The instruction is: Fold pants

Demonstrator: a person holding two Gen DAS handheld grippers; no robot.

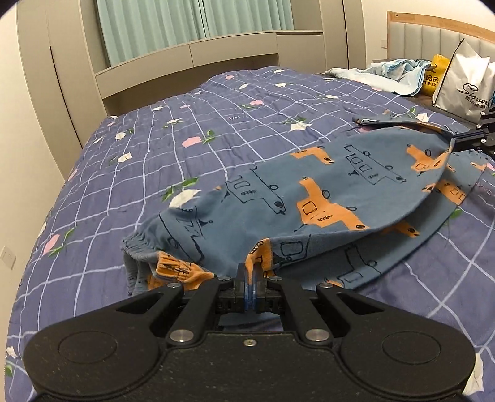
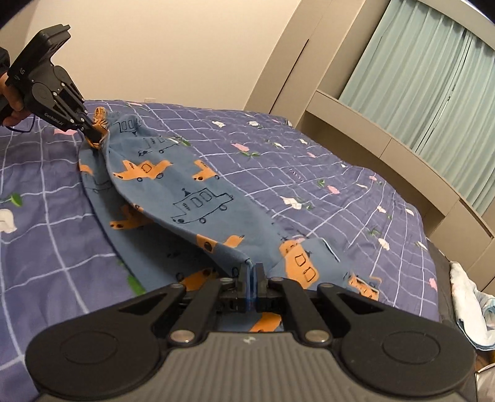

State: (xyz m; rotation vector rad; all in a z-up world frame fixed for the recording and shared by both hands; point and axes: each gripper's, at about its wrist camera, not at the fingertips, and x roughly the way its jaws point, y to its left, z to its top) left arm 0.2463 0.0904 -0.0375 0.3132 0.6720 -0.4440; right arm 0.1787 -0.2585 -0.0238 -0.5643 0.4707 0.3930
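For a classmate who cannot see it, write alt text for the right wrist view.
The right gripper is clamped on one end of blue pants printed with orange and outlined vehicles, lifted in a fold over a purple checked bedspread. The left gripper, held by a hand, pinches the far end. Green curtains hang behind.

Noted soft matt knit cloth on pants (image 1: 278, 198), gathered elastic at 9 o'clock. Found quilted cotton bedspread (image 1: 154, 148), matt. Recorded matt black plastic on left gripper (image 1: 250, 278) and right gripper (image 2: 251, 278), with bright metal rivets. Logged glossy bag (image 1: 461, 89), pale wood headboard (image 1: 433, 18) at 1 o'clock.
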